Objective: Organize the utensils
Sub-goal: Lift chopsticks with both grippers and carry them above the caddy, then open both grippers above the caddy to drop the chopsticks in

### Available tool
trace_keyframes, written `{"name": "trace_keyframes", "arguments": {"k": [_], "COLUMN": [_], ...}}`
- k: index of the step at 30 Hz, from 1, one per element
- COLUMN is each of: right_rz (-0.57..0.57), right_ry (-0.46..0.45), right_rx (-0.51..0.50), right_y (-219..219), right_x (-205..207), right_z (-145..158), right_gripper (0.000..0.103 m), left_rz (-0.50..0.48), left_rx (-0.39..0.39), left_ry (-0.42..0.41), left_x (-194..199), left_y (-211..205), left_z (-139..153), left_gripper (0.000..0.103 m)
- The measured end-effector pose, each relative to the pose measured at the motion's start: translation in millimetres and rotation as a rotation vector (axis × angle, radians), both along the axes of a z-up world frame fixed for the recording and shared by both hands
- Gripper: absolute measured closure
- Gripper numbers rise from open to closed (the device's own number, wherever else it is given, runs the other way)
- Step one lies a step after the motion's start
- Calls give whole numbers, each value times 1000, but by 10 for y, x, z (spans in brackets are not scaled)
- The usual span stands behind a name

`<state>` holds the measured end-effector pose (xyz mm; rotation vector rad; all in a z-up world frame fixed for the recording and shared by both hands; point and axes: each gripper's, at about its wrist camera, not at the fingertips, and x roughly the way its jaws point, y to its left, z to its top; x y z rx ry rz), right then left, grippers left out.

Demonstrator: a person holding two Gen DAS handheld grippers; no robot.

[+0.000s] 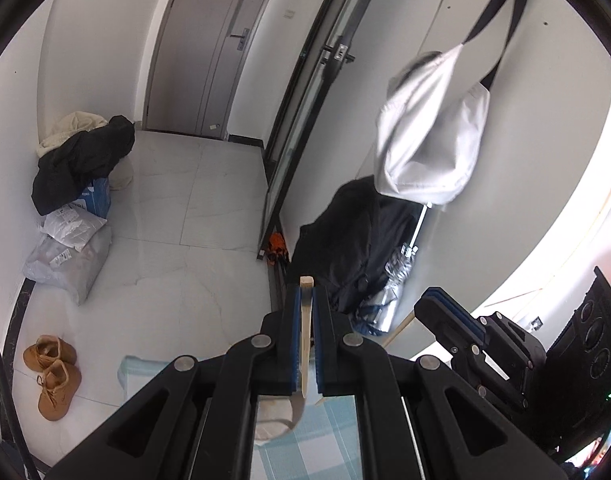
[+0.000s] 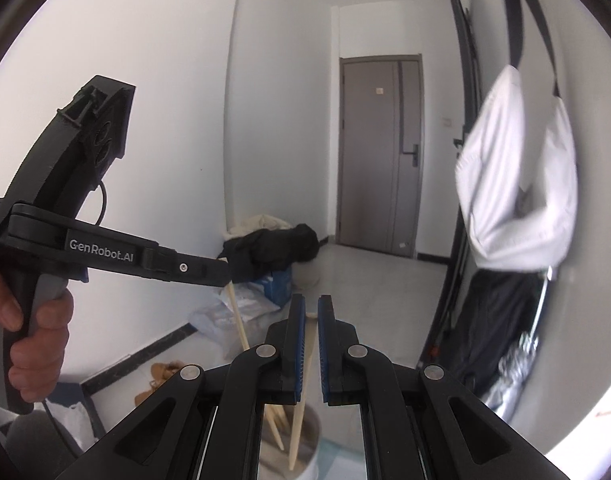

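We are looking down a hallway with a pale tiled floor (image 1: 185, 240), a grey door (image 2: 379, 152) at its far end and a white tote bag (image 1: 429, 128) hanging by dark straps on the wall to our right. We are holding both grippers up in the air above a round white container (image 2: 311, 440) that is sitting on a blue-and-white checked cloth (image 1: 305, 432). Our left gripper (image 1: 305, 300) is clamping one wooden chopstick (image 1: 305, 344) between its blue pads, the jaws standing narrow; the stick's long axis is running along the fingers, its squared end poking out just past the tips toward the far wall, its other end hanging down toward the container. Our right gripper (image 2: 311, 312) is holding a second chopstick (image 2: 305, 368) the same way, jaws nearly closed on it, with the lower end dipping steeply into the container. From the right wrist view we are reading "GenRobot.AI" in white letters on the side of the left gripper, which a hand (image 2: 29, 336) is gripping by its handle. More chopsticks (image 2: 279, 420) are leaning in the container.
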<state>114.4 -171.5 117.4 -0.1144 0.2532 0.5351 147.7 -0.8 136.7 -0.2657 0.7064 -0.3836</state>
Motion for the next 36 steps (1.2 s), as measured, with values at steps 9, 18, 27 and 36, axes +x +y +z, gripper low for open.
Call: {"name": "trace_keyframes", "arguments": {"k": [9,18,27,36], "right_rz": [51,69,66,3], "right_ry": [0,50,201,285], "right_rx": [-82,-90,-61,79], "right_y": [381,409,356,8], "right_x": [442,650,757,612], "right_z": [-213,-590,-985,-1003], "right_gripper": [98,98,96,61], "left_rz": [10,-12,-31,98], "left_rx": [-12,36,58,106], "left_ry": [51,144,212,136], "left_x": [357,575,570,285], "left_y": [132,136,128,279], "left_z": [-374,-832,-1079,-865], "left_gripper": [101,101,78,46]}}
